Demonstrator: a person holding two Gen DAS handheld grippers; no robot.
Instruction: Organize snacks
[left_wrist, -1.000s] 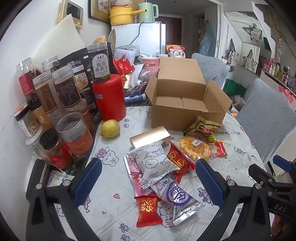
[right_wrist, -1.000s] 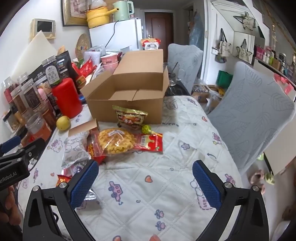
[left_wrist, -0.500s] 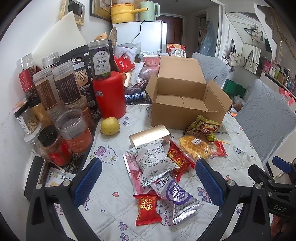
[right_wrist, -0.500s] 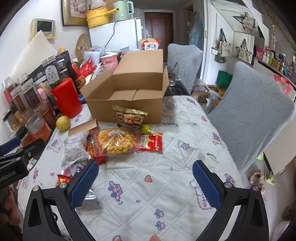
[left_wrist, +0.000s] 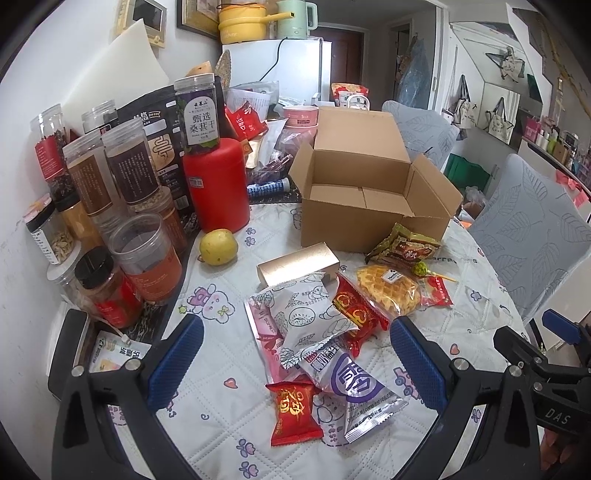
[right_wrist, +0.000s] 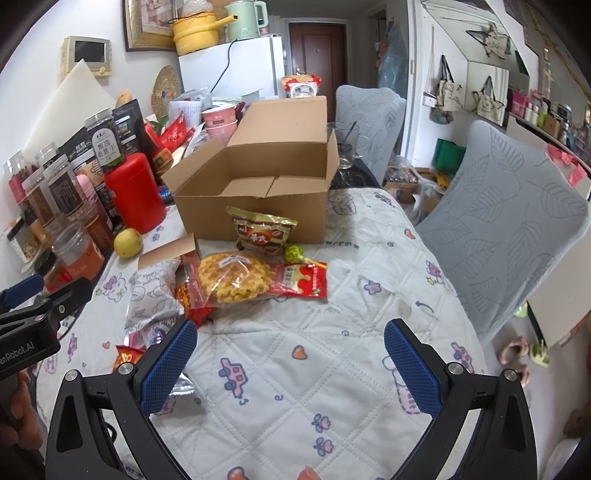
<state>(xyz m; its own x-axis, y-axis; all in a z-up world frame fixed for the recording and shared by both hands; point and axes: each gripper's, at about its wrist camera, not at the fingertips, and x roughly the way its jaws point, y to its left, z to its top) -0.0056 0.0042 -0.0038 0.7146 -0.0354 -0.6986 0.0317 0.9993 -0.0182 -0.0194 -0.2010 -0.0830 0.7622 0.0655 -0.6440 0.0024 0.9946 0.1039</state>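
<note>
Both your left gripper (left_wrist: 295, 354) and right gripper (right_wrist: 290, 352) hang with jaws spread wide, empty. Snacks (left_wrist: 314, 325) lie heaped mid-frame on the worktop (right_wrist: 332, 369), before the box (left_wrist: 369, 206). Packets look light, crinkly, slippery, and the contents likely fragile: pinch a sealed edge.

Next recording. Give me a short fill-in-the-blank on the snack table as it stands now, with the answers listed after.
1. The cardboard box stands with its flaps ____.
2. The jar with the white label stands on top of the ____ canister.
3. The yellow fruit lies on the table beside that canister, ____ the box.
4. Both the left hand-held gripper and the right hand-held gripper are ____ and hold nothing.

Answers: open; red; outside; open
</note>
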